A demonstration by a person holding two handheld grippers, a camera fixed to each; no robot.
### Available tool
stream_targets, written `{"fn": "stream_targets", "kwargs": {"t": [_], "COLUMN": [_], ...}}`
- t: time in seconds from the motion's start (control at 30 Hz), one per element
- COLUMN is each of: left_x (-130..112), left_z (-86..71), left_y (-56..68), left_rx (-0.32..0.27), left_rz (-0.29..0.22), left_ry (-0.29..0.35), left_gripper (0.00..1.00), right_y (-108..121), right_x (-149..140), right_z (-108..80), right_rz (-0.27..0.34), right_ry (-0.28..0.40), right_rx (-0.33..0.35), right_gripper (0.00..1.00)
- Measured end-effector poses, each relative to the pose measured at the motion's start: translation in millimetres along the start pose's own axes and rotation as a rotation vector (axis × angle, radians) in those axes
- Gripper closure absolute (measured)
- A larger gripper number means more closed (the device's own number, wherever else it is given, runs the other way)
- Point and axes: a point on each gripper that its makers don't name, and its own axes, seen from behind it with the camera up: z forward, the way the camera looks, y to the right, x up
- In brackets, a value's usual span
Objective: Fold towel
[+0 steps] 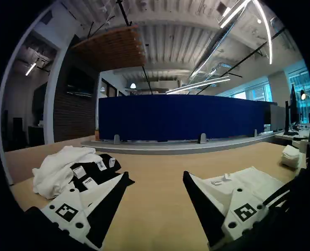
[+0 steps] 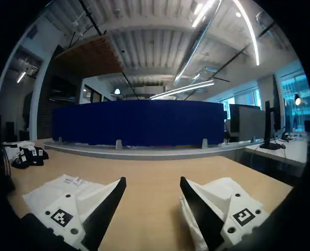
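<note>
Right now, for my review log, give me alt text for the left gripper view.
The left gripper is open and empty over a light wooden table. A crumpled heap of white and black cloths lies to the left, a flat white towel to the right, a blue partition behind.

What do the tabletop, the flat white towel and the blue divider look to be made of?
Tabletop: pale wood-look laminate or veneer, smooth, matte, faint grain.
Flat white towel: soft woven cloth, probably cotton; it lies limp with small tags at its edge.
Blue divider: likely fabric-covered panel, even matte colour, no shine.
</note>
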Motion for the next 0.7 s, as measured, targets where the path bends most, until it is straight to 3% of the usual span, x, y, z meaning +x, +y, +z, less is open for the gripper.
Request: {"fn": "stream_targets", "kwargs": {"t": [0.7], "left_x": [-1.1], "left_z": [-1.4], "left_y": [0.1], "left_rx": [0.0], "left_rz": [0.001], "left_ry": [0.0], "left_gripper": [0.04], "right_y": [-0.4], "right_x": [0.0], "right_z": [0.6], "right_rz": [0.0], "right_ry": [0.0], "right_rx": [0.004], "right_gripper": [0.0]}}
